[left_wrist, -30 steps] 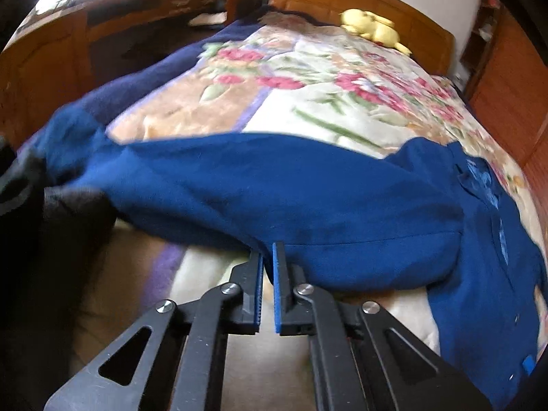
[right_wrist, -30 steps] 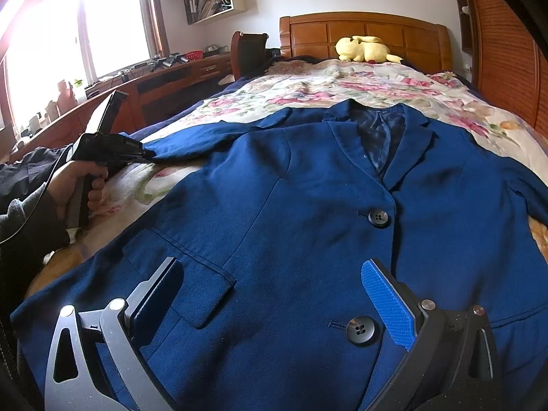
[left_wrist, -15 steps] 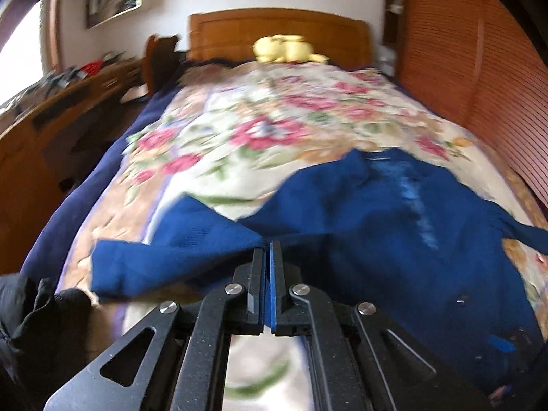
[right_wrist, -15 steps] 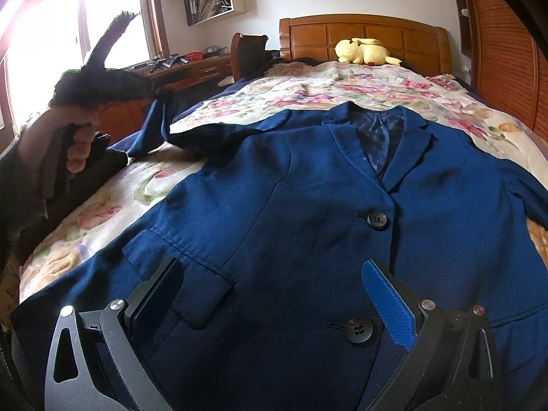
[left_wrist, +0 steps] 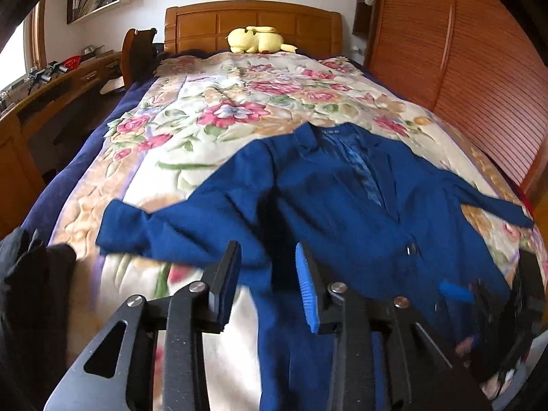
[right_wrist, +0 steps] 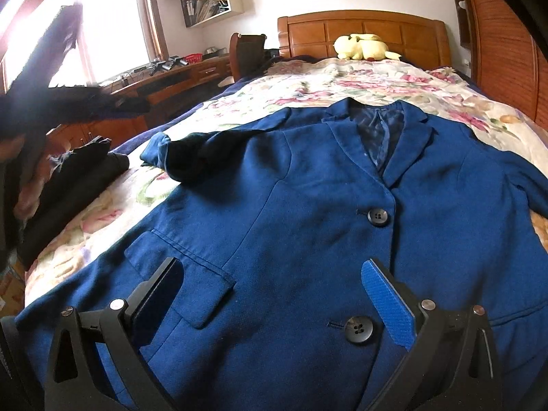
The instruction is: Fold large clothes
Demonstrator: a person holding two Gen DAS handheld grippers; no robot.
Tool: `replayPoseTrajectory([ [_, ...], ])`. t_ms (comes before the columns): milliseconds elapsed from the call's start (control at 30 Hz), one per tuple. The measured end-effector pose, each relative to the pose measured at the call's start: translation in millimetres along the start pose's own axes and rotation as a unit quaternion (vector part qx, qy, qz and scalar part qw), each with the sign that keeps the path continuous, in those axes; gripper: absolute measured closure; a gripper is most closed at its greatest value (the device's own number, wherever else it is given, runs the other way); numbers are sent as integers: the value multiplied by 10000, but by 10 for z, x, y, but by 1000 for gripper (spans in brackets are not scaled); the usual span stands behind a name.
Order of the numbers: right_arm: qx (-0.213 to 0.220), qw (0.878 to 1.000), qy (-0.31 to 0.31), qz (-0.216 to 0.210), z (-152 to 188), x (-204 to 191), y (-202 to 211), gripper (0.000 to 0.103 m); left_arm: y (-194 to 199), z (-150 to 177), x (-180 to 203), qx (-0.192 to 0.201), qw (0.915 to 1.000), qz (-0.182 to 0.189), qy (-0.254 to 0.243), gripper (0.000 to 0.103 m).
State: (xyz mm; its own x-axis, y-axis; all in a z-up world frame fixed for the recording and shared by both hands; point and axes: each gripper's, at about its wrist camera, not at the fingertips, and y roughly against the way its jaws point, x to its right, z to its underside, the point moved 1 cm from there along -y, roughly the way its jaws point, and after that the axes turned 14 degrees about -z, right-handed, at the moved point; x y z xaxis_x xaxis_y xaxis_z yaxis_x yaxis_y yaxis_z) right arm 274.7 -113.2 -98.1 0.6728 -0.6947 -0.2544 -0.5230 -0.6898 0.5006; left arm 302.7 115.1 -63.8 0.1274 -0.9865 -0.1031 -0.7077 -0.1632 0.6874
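A dark blue jacket [left_wrist: 342, 205] [right_wrist: 308, 205] lies face up and buttoned on the floral blanket [left_wrist: 239, 109]. Its sleeve [left_wrist: 164, 229] [right_wrist: 185, 157] on the left lies bent near the shoulder, cuff turned up. My left gripper [left_wrist: 267, 274] hovers above the jacket's left side; its jaws are opening and no cloth is pinched between them. My right gripper [right_wrist: 270, 274] stands wide open just over the lower front, between the pocket flap [right_wrist: 191, 287] and the bottom button [right_wrist: 358, 330], holding nothing. In the left wrist view its blue pad [left_wrist: 455, 291] shows blurred at the lower right.
A yellow plush toy [left_wrist: 257, 39] [right_wrist: 363, 46] rests against the wooden headboard. Dark clothes [right_wrist: 78, 178] [left_wrist: 30, 274] are piled at the bed's left edge. A desk [right_wrist: 171, 78] and chair stand to the left, a slatted wardrobe [left_wrist: 462, 85] to the right.
My left gripper, shut on the sleeve before, rose and swung toward the jacket, then opened; the sleeve now lies bent by the shoulder. The right gripper has stayed put.
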Motion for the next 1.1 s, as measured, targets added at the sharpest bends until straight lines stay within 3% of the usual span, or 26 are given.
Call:
replayPoseTrajectory([
  [200, -140, 9999, -71, 23, -54, -3, -11, 0, 265, 339, -287, 119, 9999, 36, 24, 55],
  [400, -297, 9994, 195, -12, -270, -207, -12, 0, 398, 552, -600, 202, 9995, 6, 226, 54],
  [533, -244, 9981, 556, -128, -608, -447, -32, 0, 453, 599, -713, 250, 9993, -172, 204, 54],
  [633, -297, 9958, 811, -300, -863, -584, -225, 0, 530, 596, -820, 380, 9986, -134, 345, 54],
  [800, -757, 9915, 951, -457, -1139, -659, -886, 2, 566, 610, -971, 425, 9976, -170, 511, 54],
  [900, -1018, 9900, 766, -598, -1223, -628, -1254, 7, 575, 648, -1036, 431, 9974, -234, 530, 54],
  [1000, -1404, 9842, 743, -781, -1263, -614, -1627, 23, 539, 665, -1104, 354, 9970, -208, 650, 54],
  [1100, -1529, 9823, 832, -692, -1320, -585, -1815, 53, 511, 654, -1116, 325, 9969, -206, 682, 54],
])
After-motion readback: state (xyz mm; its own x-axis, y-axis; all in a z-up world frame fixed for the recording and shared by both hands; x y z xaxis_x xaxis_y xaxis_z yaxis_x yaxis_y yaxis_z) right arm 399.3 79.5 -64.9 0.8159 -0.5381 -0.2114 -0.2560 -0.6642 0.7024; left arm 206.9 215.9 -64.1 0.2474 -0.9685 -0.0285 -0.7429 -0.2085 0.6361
